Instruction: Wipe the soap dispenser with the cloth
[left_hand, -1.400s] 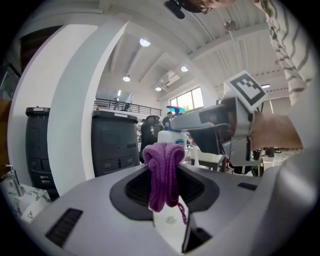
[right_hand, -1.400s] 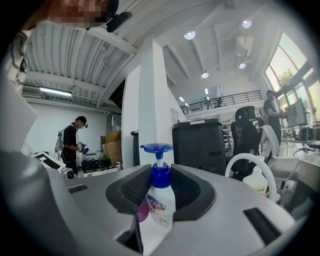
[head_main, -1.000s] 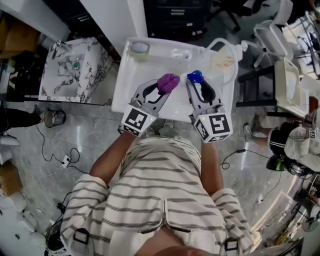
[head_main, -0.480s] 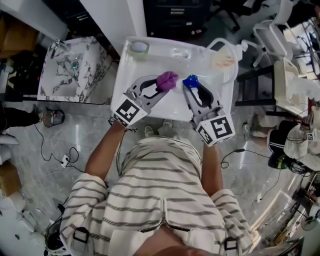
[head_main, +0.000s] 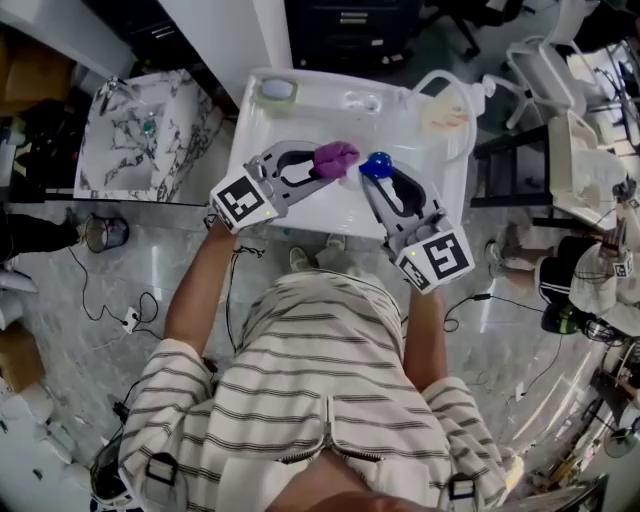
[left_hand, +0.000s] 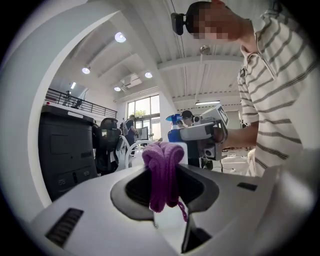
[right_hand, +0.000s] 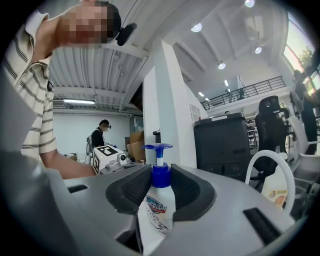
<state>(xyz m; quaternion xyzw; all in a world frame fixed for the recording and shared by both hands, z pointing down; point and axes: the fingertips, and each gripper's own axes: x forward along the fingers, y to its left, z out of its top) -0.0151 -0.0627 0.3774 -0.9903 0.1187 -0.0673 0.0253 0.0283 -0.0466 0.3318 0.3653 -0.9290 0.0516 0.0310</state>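
My right gripper (head_main: 378, 172) (right_hand: 159, 197) is shut on the soap dispenser (right_hand: 159, 210), a white bottle with a blue pump (head_main: 376, 164), held upright above the white table (head_main: 300, 100). A bunched purple cloth (head_main: 334, 157) (left_hand: 162, 172) sits clamped in my left gripper (head_main: 322, 165) (left_hand: 162, 192). In the head view the cloth is just left of the blue pump, a small gap apart. From the left gripper view the dispenser (left_hand: 175, 132) shows right behind the cloth, with the right gripper around it.
A round lidded pot (head_main: 278, 91) stands at the table's far left, a clear dish (head_main: 362, 101) in the far middle, and a white jug with a handle (head_main: 447, 115) at the far right. A marble sink (head_main: 140, 135) lies left of the table, chairs to the right.
My left gripper has swung round, its marker cube moving left and up, the cloth staying near the pump. The right gripper and dispenser have shifted slightly left, closing the gap to the cloth.
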